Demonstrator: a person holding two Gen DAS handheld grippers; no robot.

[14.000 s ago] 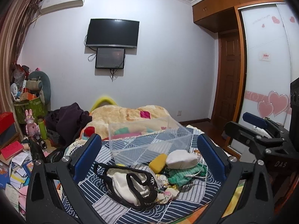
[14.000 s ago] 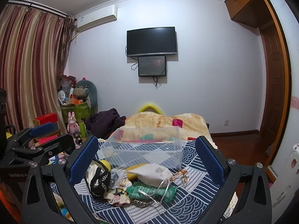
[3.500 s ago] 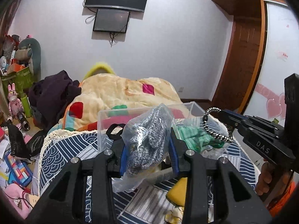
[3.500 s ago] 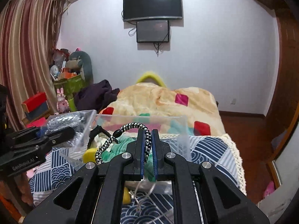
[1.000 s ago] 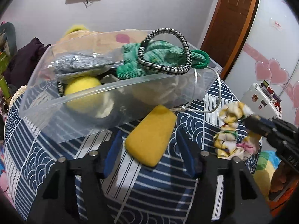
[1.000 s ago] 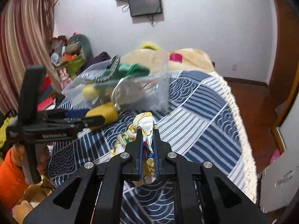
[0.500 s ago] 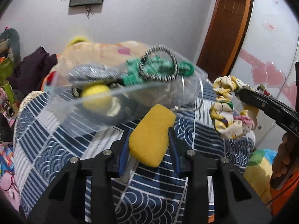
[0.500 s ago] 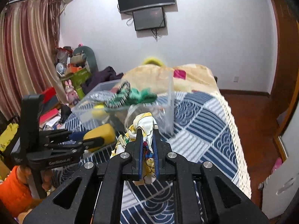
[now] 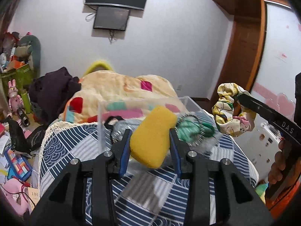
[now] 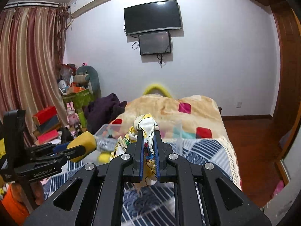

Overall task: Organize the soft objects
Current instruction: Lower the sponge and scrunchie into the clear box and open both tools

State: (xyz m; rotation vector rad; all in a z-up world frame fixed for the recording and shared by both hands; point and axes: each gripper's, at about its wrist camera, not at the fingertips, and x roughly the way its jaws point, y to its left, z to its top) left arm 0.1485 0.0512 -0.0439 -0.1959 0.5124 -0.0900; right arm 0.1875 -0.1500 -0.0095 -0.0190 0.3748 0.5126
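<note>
Left wrist: bed [image 9: 62,148] below; left gripper [image 9: 150,141] clamped on sponge [image 9: 153,137], now lifted off the quilt toward the box [image 9: 143,103]; right wrist: right gripper [image 10: 148,146] pinching scrunchie [image 10: 144,130], raised near the box's right edge; both seemingly ready to drop in.

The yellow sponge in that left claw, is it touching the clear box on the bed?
Cannot tell. In the left wrist view the yellow sponge, pinched in the left claw, overlaps the clear box; no gap or contact shows, and the right wrist view does not settle it.
</note>
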